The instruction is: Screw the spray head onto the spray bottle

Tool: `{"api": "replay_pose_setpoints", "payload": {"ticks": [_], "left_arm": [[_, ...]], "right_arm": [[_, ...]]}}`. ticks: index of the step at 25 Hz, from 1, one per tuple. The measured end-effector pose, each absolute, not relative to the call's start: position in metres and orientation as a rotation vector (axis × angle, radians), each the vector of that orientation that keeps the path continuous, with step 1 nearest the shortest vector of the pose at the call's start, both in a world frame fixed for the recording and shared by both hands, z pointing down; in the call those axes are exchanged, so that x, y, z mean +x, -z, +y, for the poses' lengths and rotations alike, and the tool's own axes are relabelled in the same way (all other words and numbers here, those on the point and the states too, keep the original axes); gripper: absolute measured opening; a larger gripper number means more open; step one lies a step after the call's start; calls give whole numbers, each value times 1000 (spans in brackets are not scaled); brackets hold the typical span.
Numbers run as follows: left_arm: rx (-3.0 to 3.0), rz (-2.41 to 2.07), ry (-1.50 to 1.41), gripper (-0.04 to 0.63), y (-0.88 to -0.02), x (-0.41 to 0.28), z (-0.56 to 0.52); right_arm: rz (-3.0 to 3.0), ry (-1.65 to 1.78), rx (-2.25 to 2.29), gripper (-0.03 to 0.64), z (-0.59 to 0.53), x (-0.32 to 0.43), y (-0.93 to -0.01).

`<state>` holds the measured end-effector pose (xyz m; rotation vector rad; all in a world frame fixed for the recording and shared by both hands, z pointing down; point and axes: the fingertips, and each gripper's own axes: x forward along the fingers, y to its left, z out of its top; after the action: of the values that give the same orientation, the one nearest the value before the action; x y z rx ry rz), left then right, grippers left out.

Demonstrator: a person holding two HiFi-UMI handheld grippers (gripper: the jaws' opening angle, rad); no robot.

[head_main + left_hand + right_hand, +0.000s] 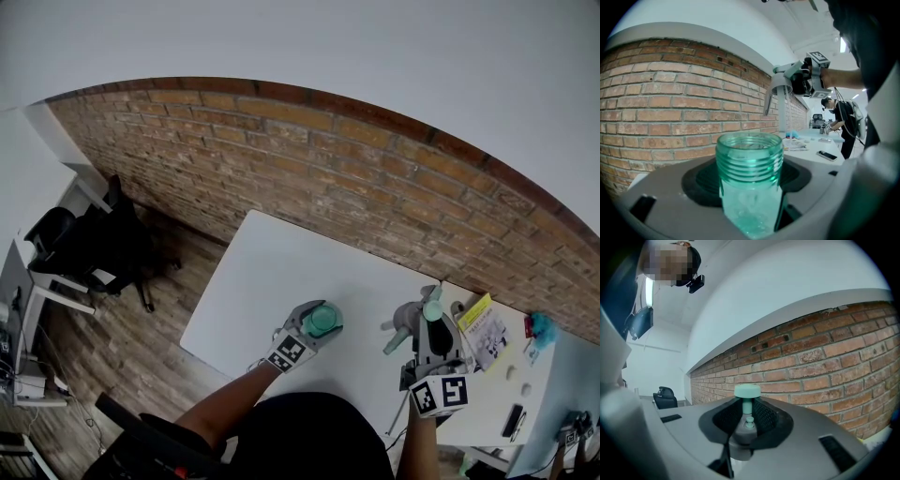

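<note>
A clear green spray bottle (pixel 324 320) with an open threaded neck (pixel 750 154) stands upright in my left gripper (pixel 319 326), whose jaws are shut on its body (pixel 751 206). To its right, my right gripper (pixel 429 328) is shut on the spray head (pixel 424 319), a grey piece with a mint-green top (pixel 747 391) and a trigger (pixel 397 333). In the left gripper view the spray head (pixel 785 79) hangs above and beyond the bottle, with its thin dip tube (pixel 767 102) pointing down. Head and bottle are apart.
Both grippers hover over a white table (pixel 272 281) set against a brick wall (pixel 356 178). A yellow booklet (pixel 481 323), a teal object (pixel 542 328) and a phone (pixel 514 420) lie at the right. A black office chair (pixel 89 248) stands left. Another person (pixel 843 119) stands far off.
</note>
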<state>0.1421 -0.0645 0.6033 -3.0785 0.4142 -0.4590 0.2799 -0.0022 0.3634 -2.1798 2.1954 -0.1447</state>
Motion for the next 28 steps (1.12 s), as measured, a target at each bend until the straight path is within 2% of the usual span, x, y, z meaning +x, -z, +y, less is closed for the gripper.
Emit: {"api": "replay_pose_setpoints", "payload": {"ticks": [28], "left_arm": [[-3077,415,464,322,-603,143,-64]], "right_arm": [[2200,116,-2173,66,-12,277,-348]]}}
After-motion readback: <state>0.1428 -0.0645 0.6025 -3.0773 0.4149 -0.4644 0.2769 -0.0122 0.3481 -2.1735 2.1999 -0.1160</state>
